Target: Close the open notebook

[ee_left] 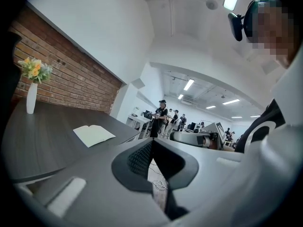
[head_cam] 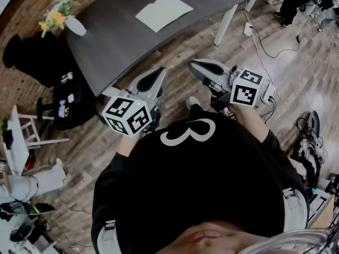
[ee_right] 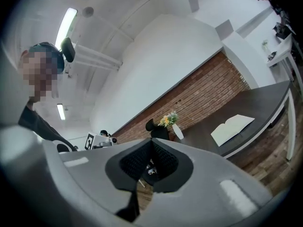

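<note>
Brick wall, plank floor (head_cam: pixel 201 44), dark desk (head_cam: pixel 119 46) set at an angle ahead.

- Open notebook (head_cam: pixel 163 12) lies flat on the desk's right half, pages up, with bare top all round it and set back from the near edge.
- White vase (head_cam: pixel 75 26) stands at the desk's left edge and holds yellow flowers (head_cam: pixel 54 17), well apart from the notebook.
- Black chair (head_cam: pixel 32 57) stands beside that left edge.
- Left gripper (ee_left: pixel 151 143) is closed with nothing in it, short of the desk's near edge, over the floor.
- Right gripper (ee_right: pixel 151 143) is likewise closed and empty, off the near edge.
- Cables (head_cam: pixel 265 46) trail on the floor beyond the desk's right corner.
</note>
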A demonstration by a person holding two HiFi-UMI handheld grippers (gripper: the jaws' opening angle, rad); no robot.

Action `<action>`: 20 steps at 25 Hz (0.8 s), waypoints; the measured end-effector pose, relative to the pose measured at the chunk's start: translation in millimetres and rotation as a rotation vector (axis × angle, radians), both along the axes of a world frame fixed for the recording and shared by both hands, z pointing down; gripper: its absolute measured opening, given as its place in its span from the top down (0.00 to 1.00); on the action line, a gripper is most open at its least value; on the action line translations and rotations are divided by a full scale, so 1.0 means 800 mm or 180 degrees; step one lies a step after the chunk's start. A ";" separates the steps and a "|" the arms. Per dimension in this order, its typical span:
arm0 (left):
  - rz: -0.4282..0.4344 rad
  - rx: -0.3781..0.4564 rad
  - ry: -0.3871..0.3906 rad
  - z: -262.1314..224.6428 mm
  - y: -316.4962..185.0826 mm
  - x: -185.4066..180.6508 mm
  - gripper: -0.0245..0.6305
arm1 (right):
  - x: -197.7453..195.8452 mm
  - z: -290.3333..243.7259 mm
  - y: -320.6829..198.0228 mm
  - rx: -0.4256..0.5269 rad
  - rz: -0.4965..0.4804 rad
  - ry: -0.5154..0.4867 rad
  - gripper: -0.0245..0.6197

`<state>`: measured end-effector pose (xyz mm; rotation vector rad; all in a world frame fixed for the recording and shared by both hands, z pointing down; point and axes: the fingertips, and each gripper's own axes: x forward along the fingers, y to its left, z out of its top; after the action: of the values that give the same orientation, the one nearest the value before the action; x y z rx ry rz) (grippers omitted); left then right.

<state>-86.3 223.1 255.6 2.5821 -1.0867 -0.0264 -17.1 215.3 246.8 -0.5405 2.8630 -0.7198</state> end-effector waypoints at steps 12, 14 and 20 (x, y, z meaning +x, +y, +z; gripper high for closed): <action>-0.0047 -0.0337 -0.0079 0.038 -0.123 0.015 0.94 | 0.019 0.037 -0.128 -0.0353 -0.0053 -0.0152 0.96; -0.0081 -0.0365 -0.0064 0.044 -0.161 0.019 0.94 | 0.025 0.042 -0.164 -0.0399 -0.0066 -0.0185 0.96; -0.0231 -0.0617 0.0023 0.062 -0.269 0.017 0.94 | 0.056 0.047 -0.279 -0.0514 0.0077 -0.0266 0.96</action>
<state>-72.8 8.1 304.8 2.3690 -1.1214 0.0497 27.9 -7.6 284.6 -0.5507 2.7323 -0.9518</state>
